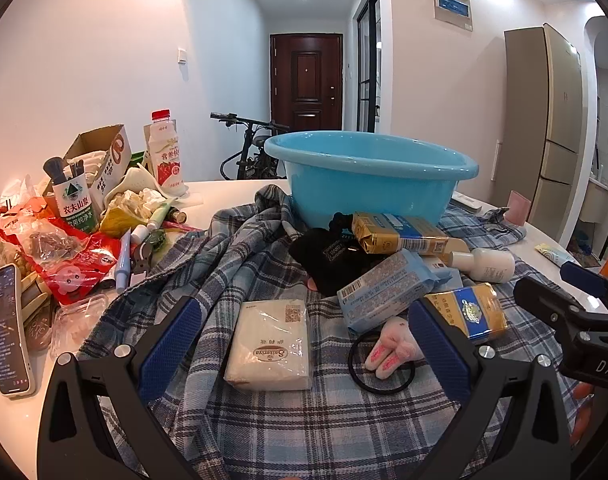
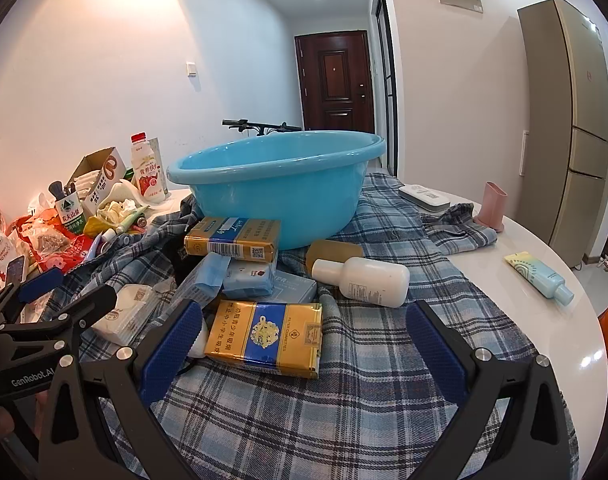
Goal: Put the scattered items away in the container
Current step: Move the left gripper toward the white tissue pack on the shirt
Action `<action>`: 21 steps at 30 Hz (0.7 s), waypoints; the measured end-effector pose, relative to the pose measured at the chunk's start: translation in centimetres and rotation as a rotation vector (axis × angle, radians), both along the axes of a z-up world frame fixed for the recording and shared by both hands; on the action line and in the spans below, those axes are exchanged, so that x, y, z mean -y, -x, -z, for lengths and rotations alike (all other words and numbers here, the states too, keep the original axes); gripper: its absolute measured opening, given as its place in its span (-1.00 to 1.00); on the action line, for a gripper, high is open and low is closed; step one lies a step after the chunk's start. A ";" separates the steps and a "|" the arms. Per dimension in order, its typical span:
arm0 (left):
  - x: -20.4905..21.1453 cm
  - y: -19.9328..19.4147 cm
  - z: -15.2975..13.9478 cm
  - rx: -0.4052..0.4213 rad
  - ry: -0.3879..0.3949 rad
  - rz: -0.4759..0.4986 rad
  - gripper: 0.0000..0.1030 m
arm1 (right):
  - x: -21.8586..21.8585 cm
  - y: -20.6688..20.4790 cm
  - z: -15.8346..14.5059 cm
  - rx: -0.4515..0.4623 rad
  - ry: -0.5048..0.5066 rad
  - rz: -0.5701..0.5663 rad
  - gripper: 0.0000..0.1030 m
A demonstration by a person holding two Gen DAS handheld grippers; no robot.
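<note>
Both grippers hover low over a plaid cloth [image 2: 344,420] covering a white round table [image 2: 544,280]. Left gripper [image 1: 304,344]: jaws fully spread, holding nothing; a white tissue pack [image 1: 270,344] lies between the fingers. Right gripper [image 2: 304,344]: jaws fully spread, empty; a gold-and-blue carton [image 2: 264,338] lies between them. Landmark: the blue basin [image 2: 280,188], upright on the cloth. Just in front of the basin are a second gold carton [image 2: 232,240], blue packs [image 2: 248,276] and a white bottle [image 2: 364,280] on its side. Left of the basin, clutter crowds the table edge: a red-capped bottle [image 1: 166,152], a cardboard box [image 1: 100,152] and a phone [image 1: 8,328]. Right of the basin is bare tabletop with a tube [image 2: 540,278] and a pink holder [image 2: 492,206]. Behind the basin, a hallway leads to a door [image 1: 306,80].
</note>
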State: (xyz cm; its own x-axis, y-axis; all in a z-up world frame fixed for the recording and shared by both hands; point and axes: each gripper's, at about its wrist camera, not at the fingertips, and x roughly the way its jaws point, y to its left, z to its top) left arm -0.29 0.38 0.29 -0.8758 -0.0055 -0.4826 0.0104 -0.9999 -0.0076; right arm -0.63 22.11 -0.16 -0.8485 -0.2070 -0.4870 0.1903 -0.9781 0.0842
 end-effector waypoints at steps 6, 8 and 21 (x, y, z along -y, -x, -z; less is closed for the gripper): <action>0.1 0.0 0.0 0.003 0.000 -0.003 1.00 | 0.0 0.0 -0.1 0.000 0.001 -0.002 1.00; 0.1 0.0 0.0 0.005 0.001 -0.003 1.00 | 0.0 0.0 -0.1 -0.005 0.006 -0.003 1.00; 0.4 0.3 0.1 0.030 -0.028 0.014 1.00 | -0.8 -0.6 -0.3 -0.036 0.038 0.023 1.00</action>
State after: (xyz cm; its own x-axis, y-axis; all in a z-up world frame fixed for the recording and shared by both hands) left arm -0.63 -0.05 0.21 -0.8611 0.0203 -0.5080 -0.0026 -0.9994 -0.0356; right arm -0.06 22.92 0.17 -0.8701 -0.2052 -0.4481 0.1714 -0.9784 0.1153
